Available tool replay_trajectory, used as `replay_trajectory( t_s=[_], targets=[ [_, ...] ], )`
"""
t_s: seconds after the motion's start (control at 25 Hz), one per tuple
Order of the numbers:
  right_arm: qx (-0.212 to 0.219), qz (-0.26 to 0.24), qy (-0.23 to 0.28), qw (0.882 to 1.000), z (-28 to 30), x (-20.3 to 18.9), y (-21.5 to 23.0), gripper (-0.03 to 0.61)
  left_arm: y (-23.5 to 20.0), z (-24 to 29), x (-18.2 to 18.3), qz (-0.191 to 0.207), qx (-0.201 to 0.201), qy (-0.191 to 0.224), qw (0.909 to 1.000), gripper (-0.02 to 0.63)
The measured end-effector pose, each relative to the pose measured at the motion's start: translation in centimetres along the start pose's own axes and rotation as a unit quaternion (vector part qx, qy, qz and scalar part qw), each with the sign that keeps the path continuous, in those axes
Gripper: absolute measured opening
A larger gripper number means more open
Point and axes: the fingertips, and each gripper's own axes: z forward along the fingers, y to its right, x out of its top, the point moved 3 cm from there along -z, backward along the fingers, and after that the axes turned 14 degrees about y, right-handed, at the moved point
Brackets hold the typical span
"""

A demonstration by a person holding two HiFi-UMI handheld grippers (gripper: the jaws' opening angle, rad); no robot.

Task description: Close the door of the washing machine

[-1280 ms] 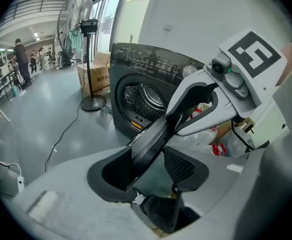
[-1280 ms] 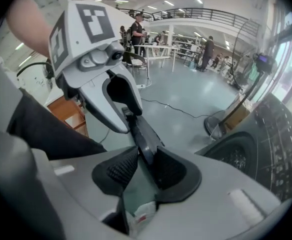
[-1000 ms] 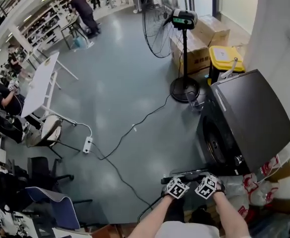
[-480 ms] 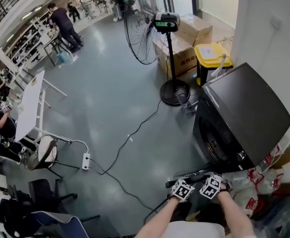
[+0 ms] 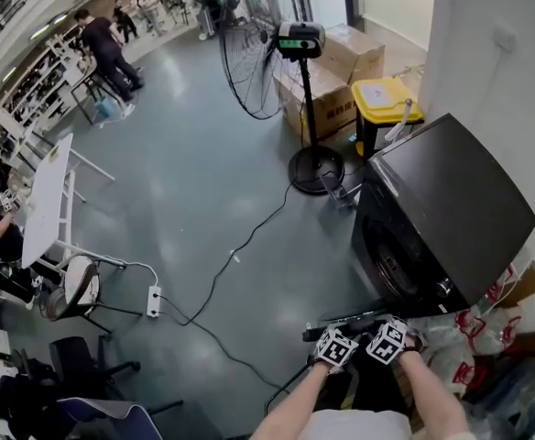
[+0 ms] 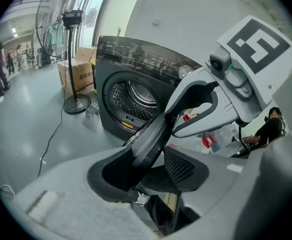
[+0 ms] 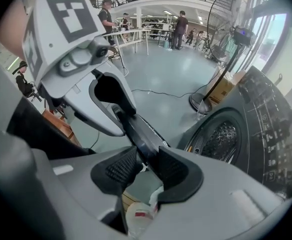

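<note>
Both grippers sat on the free edge of the washer's open door (image 5: pixel 348 322), side by side at the bottom of the head view. Left gripper (image 6: pixel 151 165): jaws were opening, with the door edge between them. It lay against the left jaw with a visible gap to the right pad (image 6: pixel 180 166), so no clamp. Right gripper (image 7: pixel 145 168): jaws fairly wide, the door edge filled the gap and both pads looked pressed on it. Door stood swung well out from the dark washing machine (image 5: pixel 451 209), which sat at the right against a white wall. Drum opening (image 6: pixel 136 96) was fully exposed. Bags with red print (image 5: pixel 481 331) lay just beside the machine's near side. Beyond it: yellow-lidded bin (image 5: pixel 387 99), cardboard boxes (image 5: pixel 330 88), big pedestal fan (image 5: pixel 249 49). Black cable (image 5: pixel 240 246) ran across the grey floor to a power strip (image 5: pixel 152 301). People stood at benches far off, top left.
</note>
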Motion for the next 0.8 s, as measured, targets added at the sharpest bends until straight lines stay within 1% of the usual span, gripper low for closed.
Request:
replay_trajectory(
  t_s=[0.2, 0.28, 0.44, 0.52, 0.64, 0.8],
  targets=[
    [0.002, 0.015, 0.012, 1.000, 1.3, 0.5, 0.9, 0.135, -1.6, 0.6, 1.0, 0.012, 0.000, 0.012, 0.9999, 0.213],
    [0.000, 0.023, 0.016, 1.000, 1.6, 0.9, 1.5, 0.133, -2.3, 0.9, 1.5, 0.018, -0.003, 0.009, 0.9998, 0.216],
    [-0.002, 0.041, 0.020, 0.999, 1.6, 1.4, 2.5, 0.132, -3.2, 1.7, 2.4, 0.029, -0.026, -0.004, 0.9992, 0.218],
    [-0.013, 0.054, 0.024, 0.998, 1.8, 1.7, 3.2, 0.130, -4.0, 2.1, 3.0, 0.044, -0.038, 0.001, 0.9983, 0.218],
    [-0.021, 0.072, 0.015, 0.997, 2.3, 2.2, 4.3, 0.130, -4.9, 2.6, 4.0, 0.057, -0.050, 0.006, 0.9971, 0.216],
    [-0.013, 0.087, 0.000, 0.996, 3.0, 2.5, 5.0, 0.130, -5.8, 3.2, 4.4, 0.064, -0.063, -0.005, 0.9960, 0.218]
  ],
)
